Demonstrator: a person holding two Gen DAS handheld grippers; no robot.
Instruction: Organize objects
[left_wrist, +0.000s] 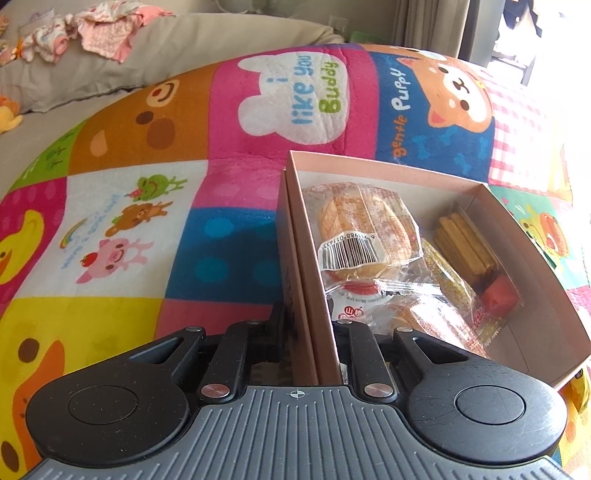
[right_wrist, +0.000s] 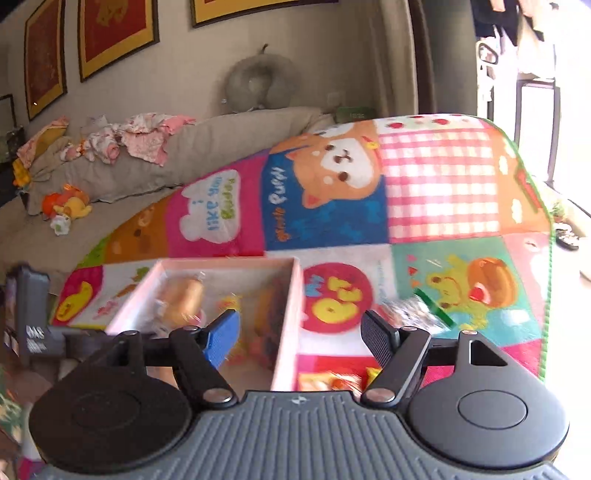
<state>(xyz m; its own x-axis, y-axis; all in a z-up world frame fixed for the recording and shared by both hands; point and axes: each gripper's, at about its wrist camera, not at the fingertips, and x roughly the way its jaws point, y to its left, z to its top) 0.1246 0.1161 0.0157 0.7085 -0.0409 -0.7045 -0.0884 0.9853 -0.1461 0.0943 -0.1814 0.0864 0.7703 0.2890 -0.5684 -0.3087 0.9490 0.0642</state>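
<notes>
Partly hidden, left tongs (left_wrist: 310, 325) pinch the box (left_wrist: 388, 173) wall; right tongs (right_wrist: 297, 334) gape, snacks blurred.

Snacks (right_wrist: 207, 295) in the box (right_wrist: 284, 332) are motion-blurred.

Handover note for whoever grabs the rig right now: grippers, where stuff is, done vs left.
Left gripper: shut on the near wall of the box, steadying it.
Right gripper: open, nothing between the fingers, over the box's right edge.
Done: wrapped bun, biscuit sticks and other snack packets are in the box.
Left: silver packet and orange packet lie on the mat, right of the box.
</notes>
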